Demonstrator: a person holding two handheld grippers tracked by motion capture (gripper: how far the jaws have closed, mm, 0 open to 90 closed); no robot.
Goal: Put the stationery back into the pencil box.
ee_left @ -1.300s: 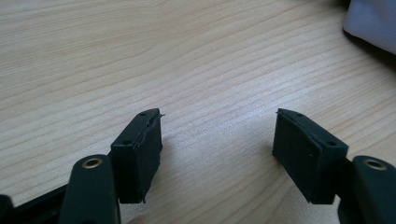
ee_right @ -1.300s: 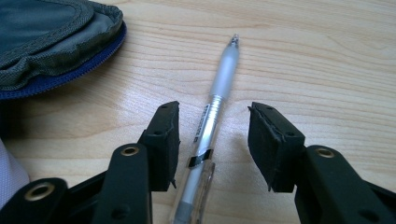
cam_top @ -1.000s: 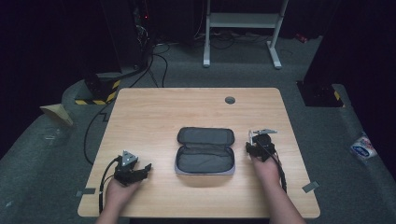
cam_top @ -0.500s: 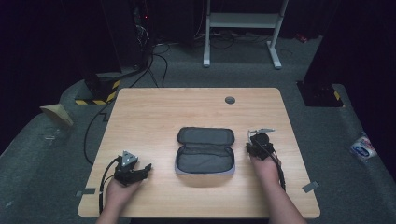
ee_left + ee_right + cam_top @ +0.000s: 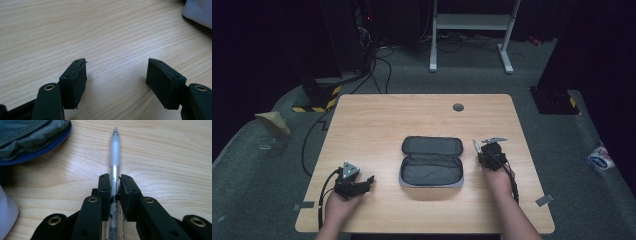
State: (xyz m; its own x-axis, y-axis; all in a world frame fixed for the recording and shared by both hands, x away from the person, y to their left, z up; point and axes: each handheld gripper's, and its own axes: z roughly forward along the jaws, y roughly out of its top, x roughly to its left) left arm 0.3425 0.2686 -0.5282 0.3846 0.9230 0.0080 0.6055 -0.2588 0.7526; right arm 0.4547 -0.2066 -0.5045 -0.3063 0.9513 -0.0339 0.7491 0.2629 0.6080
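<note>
Pen (image 5: 115, 157), frosted barrel with a metal band, stays pinched in my right gripper (image 5: 115, 185), at the open pouch's (image 5: 431, 161) three o'clock. Nothing has shifted. My left gripper (image 5: 116, 75) hangs spread over bare table (image 5: 377, 120).

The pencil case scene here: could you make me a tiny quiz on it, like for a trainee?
1. True or false: the pencil case lies unzipped and open.
2. What does the right gripper hold between its jaws?
A. a pen
B. a spoon
C. nothing
3. Fill in: the left gripper has its jaws ____ over the bare table.

Key: 1 true; 2 A; 3 open.
</note>
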